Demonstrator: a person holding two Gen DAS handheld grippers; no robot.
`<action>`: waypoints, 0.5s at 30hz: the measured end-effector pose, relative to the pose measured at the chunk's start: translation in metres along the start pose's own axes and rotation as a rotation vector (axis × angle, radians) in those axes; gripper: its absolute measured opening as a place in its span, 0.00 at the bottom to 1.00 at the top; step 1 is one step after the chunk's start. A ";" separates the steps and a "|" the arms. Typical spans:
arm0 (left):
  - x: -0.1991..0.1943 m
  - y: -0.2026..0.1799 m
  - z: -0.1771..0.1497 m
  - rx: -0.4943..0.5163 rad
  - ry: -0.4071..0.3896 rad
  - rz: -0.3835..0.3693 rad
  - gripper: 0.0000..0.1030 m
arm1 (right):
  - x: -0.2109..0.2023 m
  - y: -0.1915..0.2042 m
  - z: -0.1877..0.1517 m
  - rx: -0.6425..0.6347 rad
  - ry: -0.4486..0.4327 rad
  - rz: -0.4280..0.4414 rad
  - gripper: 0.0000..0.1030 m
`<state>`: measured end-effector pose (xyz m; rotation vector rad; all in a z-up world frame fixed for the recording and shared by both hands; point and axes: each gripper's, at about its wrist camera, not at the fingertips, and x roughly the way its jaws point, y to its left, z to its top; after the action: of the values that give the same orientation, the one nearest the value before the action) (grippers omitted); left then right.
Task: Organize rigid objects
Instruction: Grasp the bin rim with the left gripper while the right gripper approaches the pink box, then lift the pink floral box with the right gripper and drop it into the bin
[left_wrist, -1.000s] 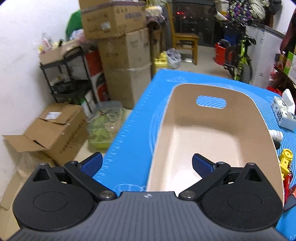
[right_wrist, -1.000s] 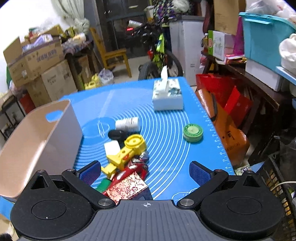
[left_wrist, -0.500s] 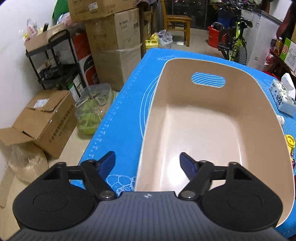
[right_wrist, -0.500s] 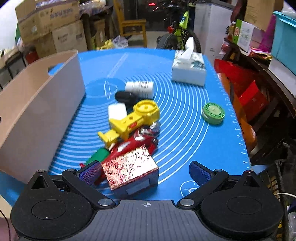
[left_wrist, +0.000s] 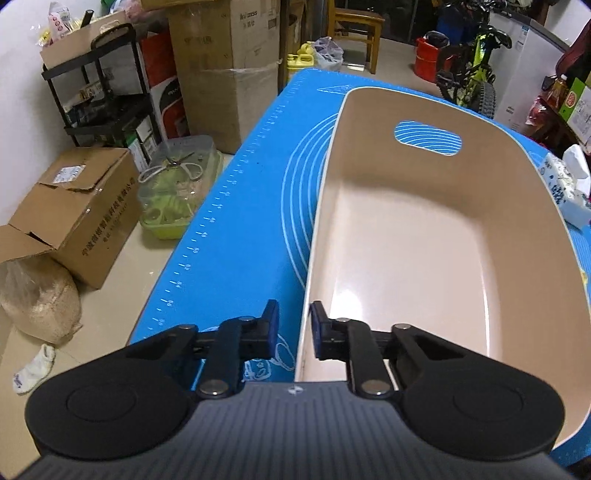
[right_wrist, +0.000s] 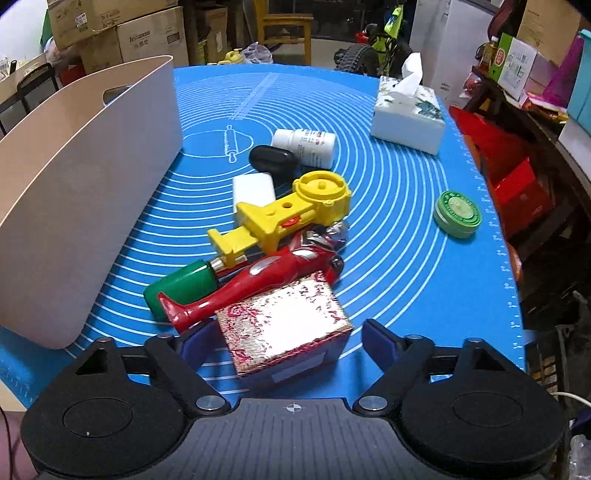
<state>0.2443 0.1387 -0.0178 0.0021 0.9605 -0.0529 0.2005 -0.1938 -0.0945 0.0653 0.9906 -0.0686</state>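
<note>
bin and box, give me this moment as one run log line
left gripper: jaws straddling bin wall, small gap | right gripper: open around red box | bin: nothing inside | toys: on mat

My left gripper (left_wrist: 293, 330) shows a dark grey ribbed housing at six o'clock with a small white crosshair mark at its top edge. Two round black discs sit at seven and five o'clock, black linkage arms run inward from them, joined by silver screw heads. The fingertips (left_wrist: 271, 328) carry dark blue pads. My right gripper (right_wrist: 282, 341) looks the same: ribbed grey body, crosshair mark, black discs with triangular cut-outs above, silver pivots, blue pads (right_wrist: 380, 341).
</note>
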 end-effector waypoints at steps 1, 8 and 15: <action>0.000 0.000 0.000 0.005 -0.002 0.000 0.19 | 0.001 0.001 0.001 0.003 0.006 0.008 0.75; 0.000 -0.002 -0.002 0.012 -0.005 -0.026 0.06 | -0.002 0.004 0.003 0.009 0.018 0.003 0.68; 0.001 -0.001 -0.002 -0.001 -0.006 -0.033 0.06 | -0.024 -0.004 0.006 0.068 -0.053 -0.044 0.68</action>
<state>0.2428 0.1374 -0.0196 -0.0151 0.9550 -0.0833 0.1919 -0.1977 -0.0715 0.1033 0.9368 -0.1433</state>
